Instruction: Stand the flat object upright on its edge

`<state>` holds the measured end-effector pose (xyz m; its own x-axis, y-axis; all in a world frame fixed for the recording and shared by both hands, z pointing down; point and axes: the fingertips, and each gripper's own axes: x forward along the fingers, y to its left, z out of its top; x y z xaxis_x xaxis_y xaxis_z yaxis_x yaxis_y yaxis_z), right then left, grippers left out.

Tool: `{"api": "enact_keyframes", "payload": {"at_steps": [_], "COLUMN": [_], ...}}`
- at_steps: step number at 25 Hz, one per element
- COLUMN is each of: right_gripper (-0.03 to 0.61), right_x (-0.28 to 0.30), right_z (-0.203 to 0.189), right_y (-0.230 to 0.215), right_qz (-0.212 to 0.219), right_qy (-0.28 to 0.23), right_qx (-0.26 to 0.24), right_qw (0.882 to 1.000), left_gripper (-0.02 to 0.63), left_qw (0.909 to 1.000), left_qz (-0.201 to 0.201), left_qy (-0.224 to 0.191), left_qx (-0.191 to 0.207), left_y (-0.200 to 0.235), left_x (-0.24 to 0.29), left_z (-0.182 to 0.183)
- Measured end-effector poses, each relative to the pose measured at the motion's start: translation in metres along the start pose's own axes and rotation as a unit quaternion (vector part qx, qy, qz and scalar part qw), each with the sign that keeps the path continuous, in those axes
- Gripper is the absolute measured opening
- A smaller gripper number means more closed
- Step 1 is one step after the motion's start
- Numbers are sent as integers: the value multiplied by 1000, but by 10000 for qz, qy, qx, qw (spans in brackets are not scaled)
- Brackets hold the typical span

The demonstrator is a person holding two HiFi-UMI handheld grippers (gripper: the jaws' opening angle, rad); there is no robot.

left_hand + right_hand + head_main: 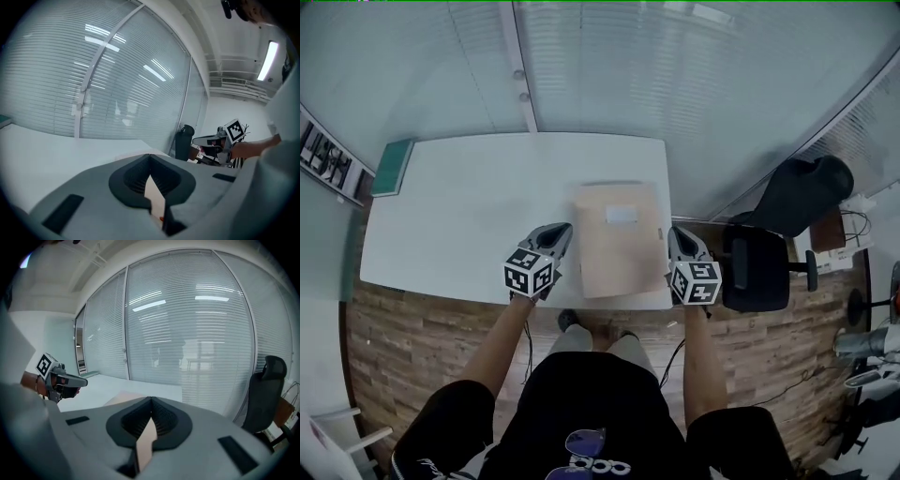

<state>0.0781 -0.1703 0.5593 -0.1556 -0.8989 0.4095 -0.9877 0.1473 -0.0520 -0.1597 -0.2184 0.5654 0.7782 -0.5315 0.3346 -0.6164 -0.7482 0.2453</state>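
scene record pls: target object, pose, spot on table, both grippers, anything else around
surface: white table
object: tan flat folder
pose: lying flat, not yet on its edge
spot: right part of the table, reaching the near edge
left gripper: shut, empty, beside the folder's left side
right gripper: shut, empty, beside the folder's right side
contact: cannot tell whether either touches the folder
other: green flat item at the table's far left corner; black chair right of the table
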Motion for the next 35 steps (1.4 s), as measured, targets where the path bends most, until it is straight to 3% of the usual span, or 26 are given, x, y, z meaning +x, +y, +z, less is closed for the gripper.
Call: {"api": "enact_keyframes", "payload": {"at_steps": [9,23,24,26,28,33,35], "right_gripper": [21,26,43,180,229,289,303], "right_x": [12,27,27,29,32,39,43], "right_z": [-15,-22,-23,-27,-32,-46,-54], "right_y": [-19,-34,-35,-33,-32,-31,-30], "right_qz": [134,1157,1249,1449,1632,1924,2027], "right_qy": [280,277,292,406,551,846,986], "right_qx": [-24,-115,-60,-13,-8,86,140], "right_qw": [9995,9928,9917,9886,9850,9776,9742], "left_gripper": [21,23,31,97,148,295,318], "left_qw": [9998,9989,9988,9986,9982,9952,9931], "left_qz": [1,381,389,377,364,272,249], "left_qy": [162,120,128,168,226,631,814], "left_qx": [-111,-263,-275,-335,-416,-700,-805], "left_y": [0,-15,-15,-15,-14,-13,-12], "left_x": [22,38,38,40,42,50,52], "left_z": [-14,-13,-13,-12,-13,-33,-46]}}
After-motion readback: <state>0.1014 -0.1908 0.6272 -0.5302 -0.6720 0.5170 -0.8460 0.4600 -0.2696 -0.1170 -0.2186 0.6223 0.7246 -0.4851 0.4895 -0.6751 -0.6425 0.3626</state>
